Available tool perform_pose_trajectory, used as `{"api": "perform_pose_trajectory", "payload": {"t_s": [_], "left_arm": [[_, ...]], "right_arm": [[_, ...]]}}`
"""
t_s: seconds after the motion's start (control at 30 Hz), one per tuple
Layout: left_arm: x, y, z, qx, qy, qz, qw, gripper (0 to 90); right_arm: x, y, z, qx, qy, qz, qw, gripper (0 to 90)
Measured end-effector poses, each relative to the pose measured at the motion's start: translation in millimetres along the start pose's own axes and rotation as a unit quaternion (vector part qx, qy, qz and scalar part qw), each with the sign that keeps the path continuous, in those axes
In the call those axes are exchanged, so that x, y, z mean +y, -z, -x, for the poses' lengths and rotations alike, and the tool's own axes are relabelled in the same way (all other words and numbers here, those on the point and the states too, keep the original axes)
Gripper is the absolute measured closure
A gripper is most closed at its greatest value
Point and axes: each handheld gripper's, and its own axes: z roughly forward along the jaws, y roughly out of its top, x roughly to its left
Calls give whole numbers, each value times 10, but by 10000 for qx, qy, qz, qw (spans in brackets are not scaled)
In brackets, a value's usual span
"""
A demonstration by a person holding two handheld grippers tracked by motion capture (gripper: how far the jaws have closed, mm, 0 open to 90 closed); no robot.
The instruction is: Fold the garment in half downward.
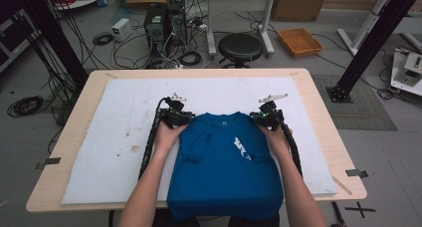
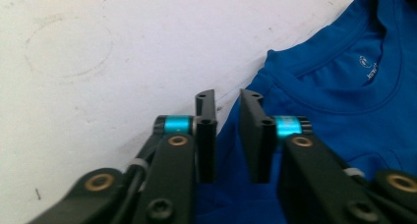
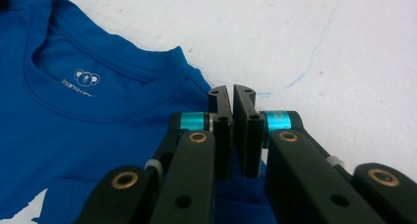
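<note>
The blue T-shirt (image 1: pixel 224 162) lies front-up on the white mat (image 1: pixel 114 137), collar toward the far edge and hem hanging over the near edge of the table (image 1: pixel 318 102). Both sleeves look already folded in over the chest, so the body reads as a fairly straight-sided panel with the white print (image 1: pixel 243 148) showing right of centre. I judge the sleeve folds done and the lengthwise fold not yet made.

My left gripper (image 2: pixel 227 135) sits at the shirt's left shoulder corner. Its 2 jaws stand a little apart, with blue cloth visible in the gap and below; I take it as released, or only loosely around the edge, not pinching. My right gripper (image 3: pixel 232 133) is at the right shoulder corner, jaws pressed nearly together with only a thin slit between them. Blue fabric lies right under them, but I cannot tell whether any cloth is caught in that slit.

In the high view both hands rest on the shoulders, level with each other, on either side of the collar (image 3: pixel 98 81).

What I think is left: get a firm pinch on both shoulder corners, then carry them toward the hem to halve the shirt, and perhaps 1 more fold after that. The left side needs closing first.

Beyond the table I see a black stool (image 1: pixel 240 48) and cables on the floor.
</note>
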Motion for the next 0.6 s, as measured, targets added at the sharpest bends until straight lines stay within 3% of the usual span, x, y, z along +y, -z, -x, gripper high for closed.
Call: {"api": "perform_pose_trajectory", "payload": {"t_s": [0.17,0.27,0.33,0.47,0.6], "left_arm": [[2,-27,49,180,-253,-180,9994,744],[9,-32,81,155,-407,-218,9988,854],[14,-32,95,191,-465,-239,9985,869],[3,-17,43,75,-266,-148,9995,876],[13,27,5,-49,-116,99,9999,879]], "right_arm": [[3,7,-9,-11,32,-8,10000,869],[4,11,-11,-2,20,6,10000,870],[4,13,-6,3,22,17,10000,870],[4,21,-2,27,-9,12,10000,870],[7,42,17,85,-35,97,9999,870]]}}
